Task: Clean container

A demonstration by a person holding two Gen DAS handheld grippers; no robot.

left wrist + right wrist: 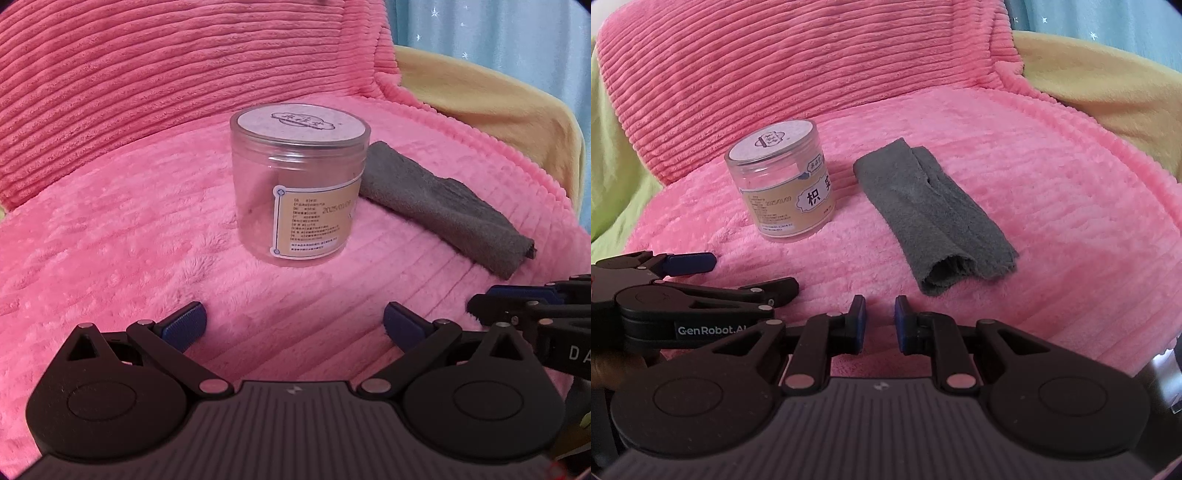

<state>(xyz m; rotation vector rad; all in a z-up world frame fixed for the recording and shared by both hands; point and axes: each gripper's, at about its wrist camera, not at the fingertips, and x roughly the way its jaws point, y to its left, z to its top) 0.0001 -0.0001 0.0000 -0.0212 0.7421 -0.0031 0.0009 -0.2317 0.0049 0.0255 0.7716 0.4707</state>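
- On the left, our left gripper (293, 323) hovers low over the pink ribbed blanket (110, 240), its fingers spread wide, wide enough to span the jar. It holds nothing and touches nothing.
- Ahead of it stands the clear plastic container (299, 188), upright on the blanket with its lid (300, 122) on. It looks empty and we judge it light and stiff, with smooth, slippery walls. The plush under it is soft, so a sideways push could tip it.
- We would take it around the body below the lid, across the bare plastic or the paper label (314, 221), squeezing gently, since thin walls may flex.
- Just right of the jar lies the folded grey cloth (931, 218), close beside it; from the left view they may touch, which we cannot settle. It is soft and limp, best pinched at a folded edge.
- Farthest right, our right gripper (880, 325) sits low with only a narrow gap between its pads, nothing in it, pointing toward the cloth's near end.
- Whether the jar has been wiped, we cannot tell.
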